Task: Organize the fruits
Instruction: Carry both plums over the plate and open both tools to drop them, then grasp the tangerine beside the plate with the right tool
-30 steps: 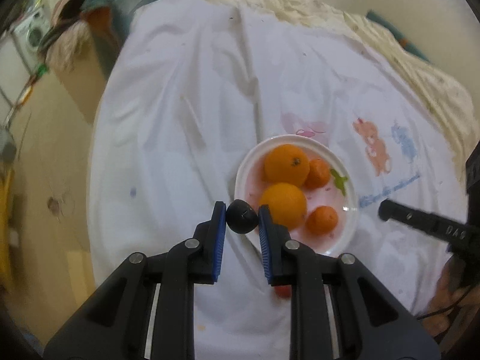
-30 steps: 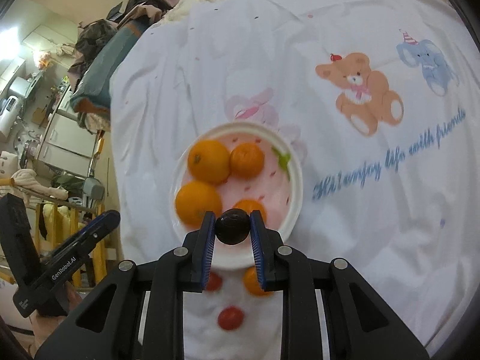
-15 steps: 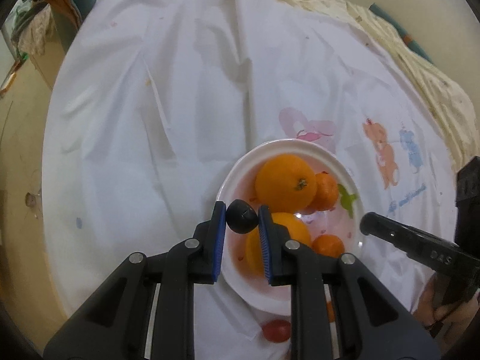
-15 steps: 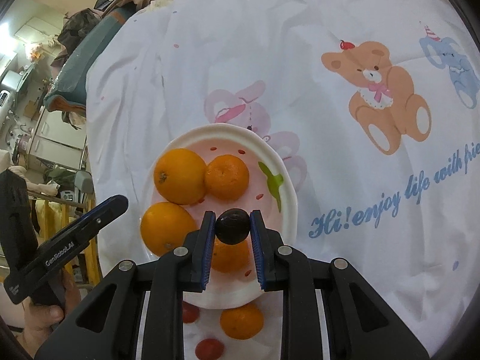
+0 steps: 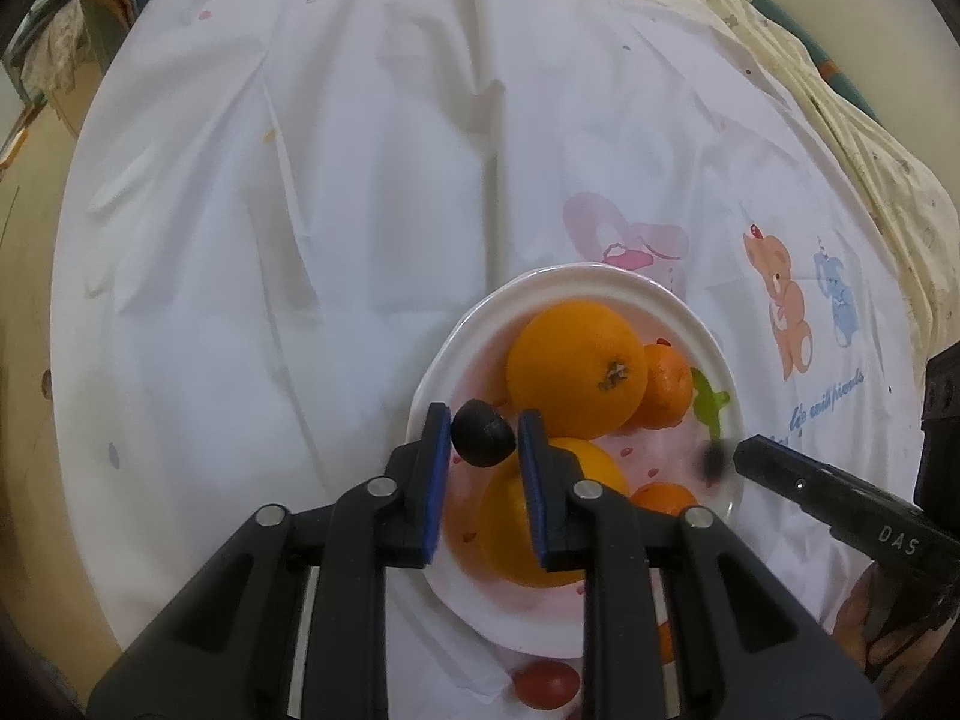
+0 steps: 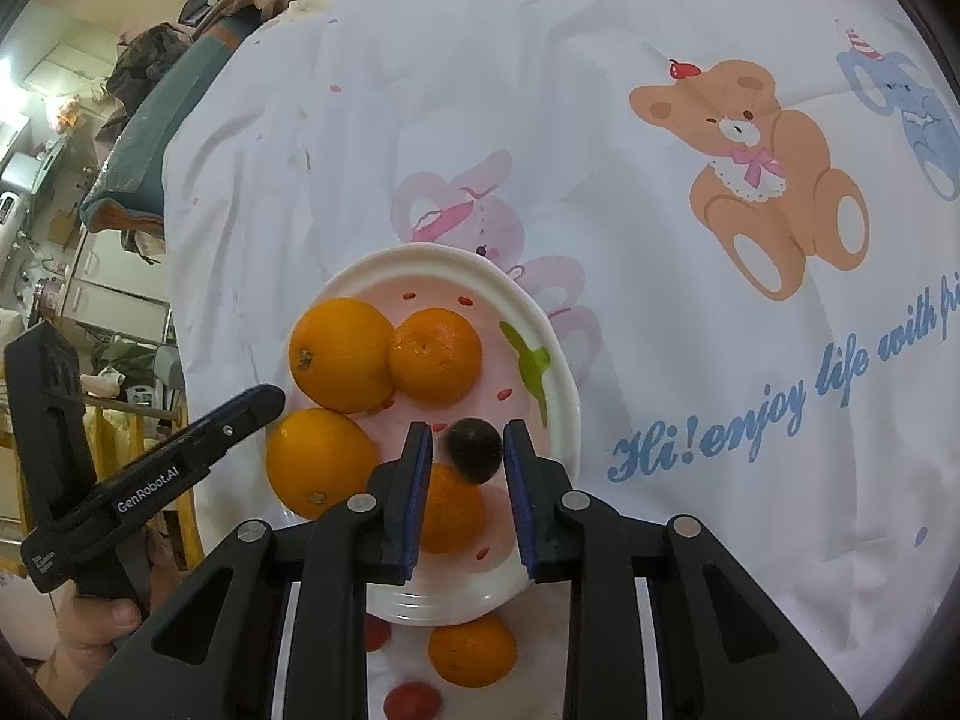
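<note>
Left gripper (image 5: 483,414): points steeply down over the near left side of the plate; its jaws are opening, and a thin gap shows on each side of the fruit between the blue pads.
Left dark fruit (image 5: 483,433): small, round and almost black, at the fingertips, no longer pinched, above the plate's left rim and just beside the near orange.
Right gripper (image 6: 467,425): tilted down over the near part of the plate; its jaws are parting slightly, with a clear gap at the left pad.
Right dark fruit (image 6: 474,450): same kind, a little blurred, between the fingertips and close to the right pad; whether it touches that pad cannot be told.
Plate (image 6: 564,372): white rim, pink inside, lying on the cloth.
Fruit on the plate: far orange (image 6: 341,354) touching a tangerine (image 6: 435,355); near orange (image 6: 321,462) by the left rim; a second tangerine (image 6: 450,510) under the right gripper's fingers.
Fruit off the plate: a loose tangerine (image 6: 472,648) just beside the near rim, with two cherry tomatoes (image 6: 411,699) near it.
Cloth (image 6: 600,90): white, creased, printed with a bear (image 6: 774,180) and blue lettering.
Hand (image 6: 90,618): wrapped around the left gripper's handle.
</note>
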`<move>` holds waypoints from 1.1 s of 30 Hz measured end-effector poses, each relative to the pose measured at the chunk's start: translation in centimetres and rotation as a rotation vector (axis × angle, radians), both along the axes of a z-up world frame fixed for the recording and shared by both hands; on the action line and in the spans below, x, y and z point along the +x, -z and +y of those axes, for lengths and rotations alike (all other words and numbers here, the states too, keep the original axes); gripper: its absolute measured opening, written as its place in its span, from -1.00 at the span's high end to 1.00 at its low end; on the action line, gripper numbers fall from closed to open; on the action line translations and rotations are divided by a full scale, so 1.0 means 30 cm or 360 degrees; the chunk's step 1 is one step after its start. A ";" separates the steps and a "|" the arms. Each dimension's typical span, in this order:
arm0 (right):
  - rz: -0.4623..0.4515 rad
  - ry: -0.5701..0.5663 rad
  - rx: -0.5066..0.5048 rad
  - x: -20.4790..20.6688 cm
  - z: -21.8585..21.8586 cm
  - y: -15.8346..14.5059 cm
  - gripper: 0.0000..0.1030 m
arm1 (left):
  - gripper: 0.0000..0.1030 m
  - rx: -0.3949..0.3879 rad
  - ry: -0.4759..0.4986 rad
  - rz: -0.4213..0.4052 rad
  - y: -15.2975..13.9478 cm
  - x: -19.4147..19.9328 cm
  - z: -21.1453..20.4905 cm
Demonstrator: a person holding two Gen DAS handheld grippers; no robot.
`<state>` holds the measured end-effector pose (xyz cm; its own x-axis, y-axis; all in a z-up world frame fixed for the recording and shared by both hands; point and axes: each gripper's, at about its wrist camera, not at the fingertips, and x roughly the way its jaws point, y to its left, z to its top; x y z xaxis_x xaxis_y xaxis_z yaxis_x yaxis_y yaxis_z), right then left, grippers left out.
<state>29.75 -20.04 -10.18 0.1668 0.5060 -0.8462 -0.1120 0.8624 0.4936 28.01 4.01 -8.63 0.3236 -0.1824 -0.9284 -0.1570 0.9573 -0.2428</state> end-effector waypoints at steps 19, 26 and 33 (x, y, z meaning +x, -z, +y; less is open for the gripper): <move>-0.0139 0.0060 -0.0049 -0.053 -0.054 -0.095 -0.21 | -0.14 0.0133 -0.0013 -0.0115 -0.088 -0.085 -0.004; -0.0199 0.0061 -0.0055 -0.121 -0.080 -0.165 -0.21 | -0.47 0.0187 0.0015 -0.0200 -0.166 -0.173 -0.036; -0.0171 0.0120 -0.0006 -0.218 -0.153 -0.179 -0.24 | -0.48 0.0174 -0.0001 -0.0219 -0.200 -0.325 -0.029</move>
<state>23.20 -24.62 -4.80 0.2943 0.4855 -0.8232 -0.0988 0.8722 0.4791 18.26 3.13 -2.64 0.4494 -0.0824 -0.8895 -0.1303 0.9790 -0.1566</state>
